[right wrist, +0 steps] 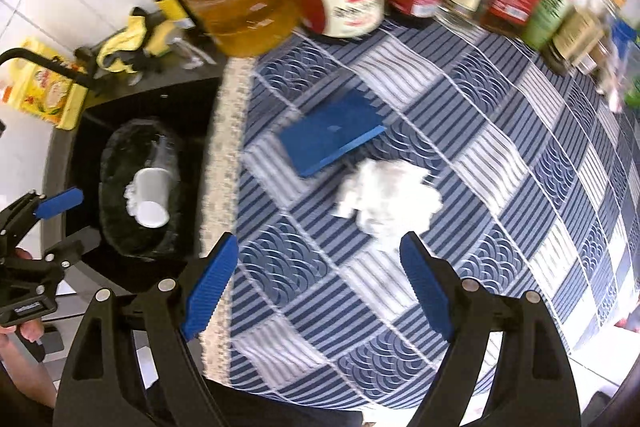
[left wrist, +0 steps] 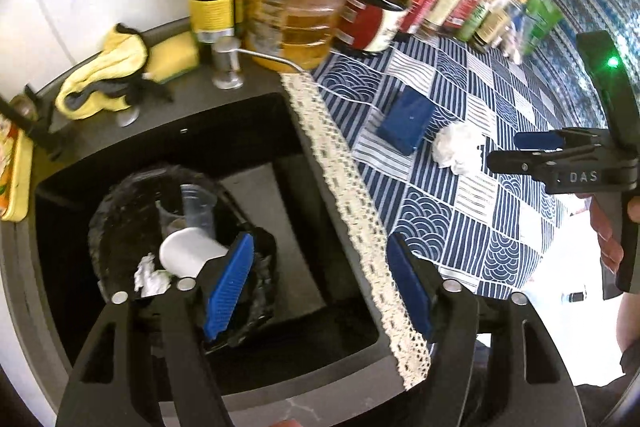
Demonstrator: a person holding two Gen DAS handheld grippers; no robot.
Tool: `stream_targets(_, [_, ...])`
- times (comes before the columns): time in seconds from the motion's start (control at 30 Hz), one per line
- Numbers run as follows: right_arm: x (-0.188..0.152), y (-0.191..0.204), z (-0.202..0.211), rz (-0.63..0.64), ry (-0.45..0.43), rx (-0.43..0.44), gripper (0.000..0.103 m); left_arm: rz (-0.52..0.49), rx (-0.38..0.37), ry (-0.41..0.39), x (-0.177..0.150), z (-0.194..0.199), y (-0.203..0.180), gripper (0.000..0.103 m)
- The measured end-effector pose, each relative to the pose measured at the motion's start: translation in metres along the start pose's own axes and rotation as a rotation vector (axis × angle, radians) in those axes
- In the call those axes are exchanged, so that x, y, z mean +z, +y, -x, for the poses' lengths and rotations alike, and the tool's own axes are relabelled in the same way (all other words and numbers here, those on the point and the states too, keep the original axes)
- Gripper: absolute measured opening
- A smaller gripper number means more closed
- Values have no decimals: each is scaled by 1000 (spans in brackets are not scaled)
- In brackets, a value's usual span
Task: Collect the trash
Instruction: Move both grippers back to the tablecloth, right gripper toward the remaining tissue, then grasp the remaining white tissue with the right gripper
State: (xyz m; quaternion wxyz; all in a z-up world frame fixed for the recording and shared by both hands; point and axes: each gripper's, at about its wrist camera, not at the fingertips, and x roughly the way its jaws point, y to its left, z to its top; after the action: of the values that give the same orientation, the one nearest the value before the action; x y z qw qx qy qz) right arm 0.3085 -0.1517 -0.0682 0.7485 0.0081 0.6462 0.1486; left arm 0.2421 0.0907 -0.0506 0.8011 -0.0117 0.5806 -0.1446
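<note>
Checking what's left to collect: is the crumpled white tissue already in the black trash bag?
No, the crumpled white tissue lies on the patterned tablecloth.

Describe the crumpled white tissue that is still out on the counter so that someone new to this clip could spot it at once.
Start at the blue-and-white patterned tablecloth beside the dark sink. Near its middle lies a flat blue box, and the crumpled white tissue sits right beside it, just ahead of the open right claw. It is the only soft, shapeless white thing on the cloth; the other white scraps are down in the black-lined bin.
</note>
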Motion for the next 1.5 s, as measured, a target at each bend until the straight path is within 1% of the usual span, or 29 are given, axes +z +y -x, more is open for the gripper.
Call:
stream_targets(0.07, [1, -13, -6, -14, 16, -13, 86, -15, 4, 4, 2, -4, -8, 74])
stream_targets(0.17, [3, -28, -15, -34, 39, -27, 87, -21, -1, 19, 6, -11, -16, 75])
stream_targets(0.23, [6, -35, -24, -46, 63, -41, 87, -23, 2, 31, 7, -17, -19, 79])
stream_targets(0.27, [8, -38, -27, -52, 68, -39, 87, -26, 5, 33, 7, -18, -21, 79])
stream_targets(0.37, [14, -43, -40, -62, 101, -25, 87, -41, 28, 38, 7, -25, -25, 80])
stream_targets(0.47, [21, -43, -51, -63, 128, -17, 87, -26, 15, 54, 6, -31, -25, 80])
stream_targets(0.53, [26, -44, -57, -61, 135, -34, 87, -20, 14, 64, 6, -36, -25, 80])
stream_targets(0.63, [30, -47, -63, -78, 152, -14, 86, -15, 19, 72, 7, -41, -26, 80])
stream_targets(0.7, [33, -48, -67, -79, 161, -13, 79, -10, 16, 75, 7, -44, -27, 80])
stream_targets(0.77, [35, -51, -73, -80, 173, -9, 79, -7, 19, 77, 8, -46, -28, 80])
stream_targets(0.83, [37, -52, -76, -84, 181, 0, 67, -7, 29, 79, 9, -49, -30, 80])
stream_targets(0.87, [37, -53, -78, -84, 189, 3, 59, -9, 33, 80, 10, -50, -31, 80])
stream_targets(0.93, [38, -54, -80, -80, 192, 10, 54, -8, 33, 85, 12, -53, -34, 80])
stream_targets(1.0, [38, -54, -83, -72, 196, 19, 44, -12, 36, 91, 14, -56, -38, 80])
stream_targets(1.1, [36, -58, -82, -65, 195, 44, 37, -21, 40, 92, 21, -59, -46, 80])
stream_targets(1.2, [35, -66, -75, -55, 188, 62, 32, -30, 45, 94, 27, -62, -54, 80])
stream_targets(1.5, [20, -106, -38, -70, 132, 131, 31, -101, 76, 125, 55, -87, -89, 80])
